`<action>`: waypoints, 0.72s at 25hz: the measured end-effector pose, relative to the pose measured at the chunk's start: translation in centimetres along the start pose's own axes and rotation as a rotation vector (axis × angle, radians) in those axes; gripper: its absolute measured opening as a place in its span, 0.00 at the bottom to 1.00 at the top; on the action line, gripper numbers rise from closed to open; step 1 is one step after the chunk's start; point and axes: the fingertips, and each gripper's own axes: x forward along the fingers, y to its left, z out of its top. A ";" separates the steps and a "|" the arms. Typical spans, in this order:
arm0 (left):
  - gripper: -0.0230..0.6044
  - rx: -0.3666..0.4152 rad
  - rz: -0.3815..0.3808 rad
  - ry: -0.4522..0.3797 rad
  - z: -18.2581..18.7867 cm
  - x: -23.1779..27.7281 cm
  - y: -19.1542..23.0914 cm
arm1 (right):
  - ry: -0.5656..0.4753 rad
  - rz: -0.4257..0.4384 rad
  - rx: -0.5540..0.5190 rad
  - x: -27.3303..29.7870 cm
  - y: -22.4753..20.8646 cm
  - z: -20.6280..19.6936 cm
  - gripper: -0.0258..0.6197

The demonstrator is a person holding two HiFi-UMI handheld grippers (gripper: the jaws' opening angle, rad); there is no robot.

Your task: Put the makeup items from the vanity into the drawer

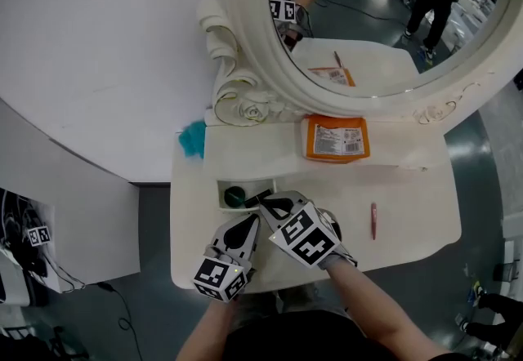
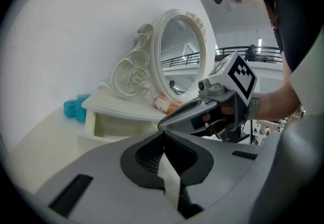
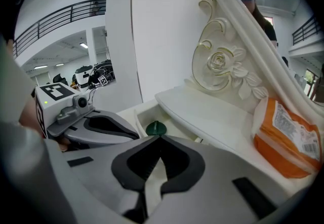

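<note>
Head view: indistinct green item (image 1: 235, 197)

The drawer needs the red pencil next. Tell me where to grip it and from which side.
Grip the red pencil at its middle, from straight above, with the right tongs closing across its width. It lies flat on the table, slim and straight, pointing away from you, with bare surface on both long sides.
</note>
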 end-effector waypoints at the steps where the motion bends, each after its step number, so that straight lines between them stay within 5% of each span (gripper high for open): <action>1: 0.06 0.002 -0.008 0.002 0.0 0.3 -0.4 | 0.000 -0.004 0.007 -0.4 -0.2 -0.3 0.07; 18: 0.06 0.026 -0.171 0.062 -1.7 6.3 -8.6 | -0.001 -0.115 0.128 -7.1 -5.1 -7.1 0.07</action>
